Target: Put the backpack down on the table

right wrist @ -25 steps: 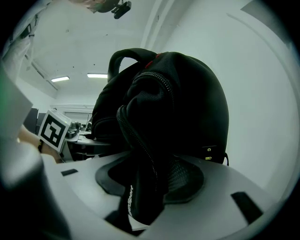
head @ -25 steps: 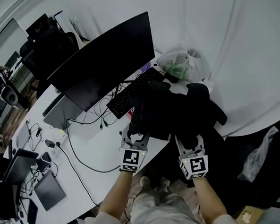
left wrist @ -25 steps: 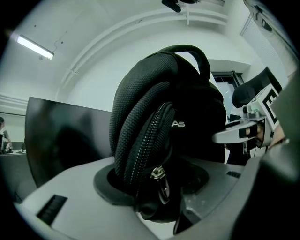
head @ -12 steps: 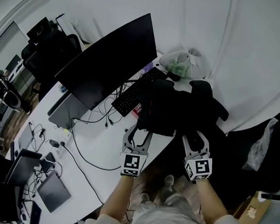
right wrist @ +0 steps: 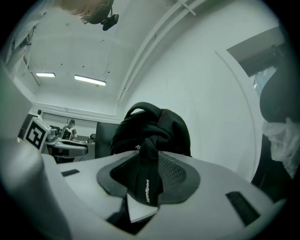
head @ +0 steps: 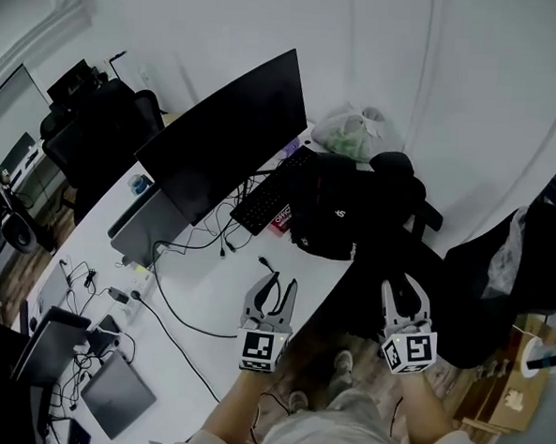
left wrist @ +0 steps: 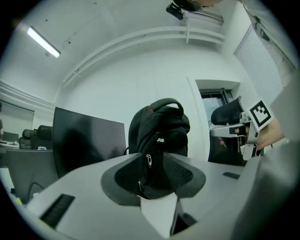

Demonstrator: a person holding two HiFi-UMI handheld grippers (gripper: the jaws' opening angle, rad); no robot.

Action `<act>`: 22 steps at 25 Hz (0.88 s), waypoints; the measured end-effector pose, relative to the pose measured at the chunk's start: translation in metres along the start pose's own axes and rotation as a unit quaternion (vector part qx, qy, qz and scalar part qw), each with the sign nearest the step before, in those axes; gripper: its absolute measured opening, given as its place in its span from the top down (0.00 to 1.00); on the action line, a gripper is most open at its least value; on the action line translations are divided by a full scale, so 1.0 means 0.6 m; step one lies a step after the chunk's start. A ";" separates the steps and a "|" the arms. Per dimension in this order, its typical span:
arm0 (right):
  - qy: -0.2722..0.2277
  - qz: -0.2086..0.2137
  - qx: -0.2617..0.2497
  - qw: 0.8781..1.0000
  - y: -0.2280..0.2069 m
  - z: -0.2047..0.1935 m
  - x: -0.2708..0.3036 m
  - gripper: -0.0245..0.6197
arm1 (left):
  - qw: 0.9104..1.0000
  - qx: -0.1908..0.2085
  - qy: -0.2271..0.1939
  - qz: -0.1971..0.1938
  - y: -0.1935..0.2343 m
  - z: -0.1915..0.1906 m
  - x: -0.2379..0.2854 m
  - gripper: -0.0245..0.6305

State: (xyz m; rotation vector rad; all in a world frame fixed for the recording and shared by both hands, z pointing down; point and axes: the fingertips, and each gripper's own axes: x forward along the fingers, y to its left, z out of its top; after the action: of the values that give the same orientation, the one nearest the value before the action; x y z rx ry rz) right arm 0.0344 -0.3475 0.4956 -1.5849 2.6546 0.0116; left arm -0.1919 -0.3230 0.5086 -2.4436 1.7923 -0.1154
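The black backpack [head: 339, 215] stands upright on the white table [head: 208, 297], near its right end beside the keyboard. Both grippers are held back from it, at the near table edge. My left gripper [head: 274, 282] hangs over the table top, its jaws closing with nothing between them. My right gripper [head: 404, 285] is off the table's edge, jaws also closing on nothing. In the left gripper view the backpack [left wrist: 159, 136] shows beyond the jaws, apart from them. The right gripper view has the backpack [right wrist: 150, 133] ahead, likewise out of reach of the pads.
A large dark monitor [head: 227, 133] and a black keyboard [head: 269, 190] stand left of the backpack. A plastic bag [head: 354, 132] lies behind it, and a black chair [head: 407, 177] is at the table's end. Cables [head: 175, 299] trail across the table.
Both grippers have drawn back from the backpack toward the person. The backpack stays on the table where it was.
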 end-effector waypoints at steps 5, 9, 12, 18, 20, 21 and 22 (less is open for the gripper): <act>-0.019 -0.035 0.001 0.999 0.029 0.025 -0.090 0.85 | 0.999 -0.016 -0.031 0.013 0.004 0.031 -0.088 0.87; -0.020 -0.046 -0.008 0.999 0.063 0.033 -0.150 0.88 | 0.999 -0.026 -0.039 0.019 0.003 0.051 -0.148 0.91; -0.019 -0.057 -0.005 0.998 0.083 0.037 -0.186 0.89 | 0.998 -0.030 -0.048 0.012 0.000 0.055 -0.185 0.94; -0.029 -0.062 0.006 0.998 0.108 0.058 -0.244 0.90 | 0.997 -0.044 -0.059 -0.020 -0.029 0.076 -0.240 0.95; -0.027 -0.059 0.016 0.998 0.112 0.059 -0.264 0.90 | 0.997 -0.047 -0.052 -0.031 -0.050 0.078 -0.255 0.95; -0.025 -0.058 0.021 0.998 0.112 0.057 -0.274 0.90 | 0.997 -0.047 -0.047 -0.036 -0.061 0.077 -0.261 0.95; -0.023 -0.057 0.025 0.998 0.111 0.055 -0.284 0.90 | 0.997 -0.045 -0.041 -0.040 -0.073 0.076 -0.269 0.95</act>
State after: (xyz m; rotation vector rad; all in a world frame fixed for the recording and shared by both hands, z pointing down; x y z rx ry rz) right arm 0.0576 -0.1648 0.4692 -1.6961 2.5074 -0.0217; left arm -0.1933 -0.1544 0.4698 -2.5412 1.7031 0.0587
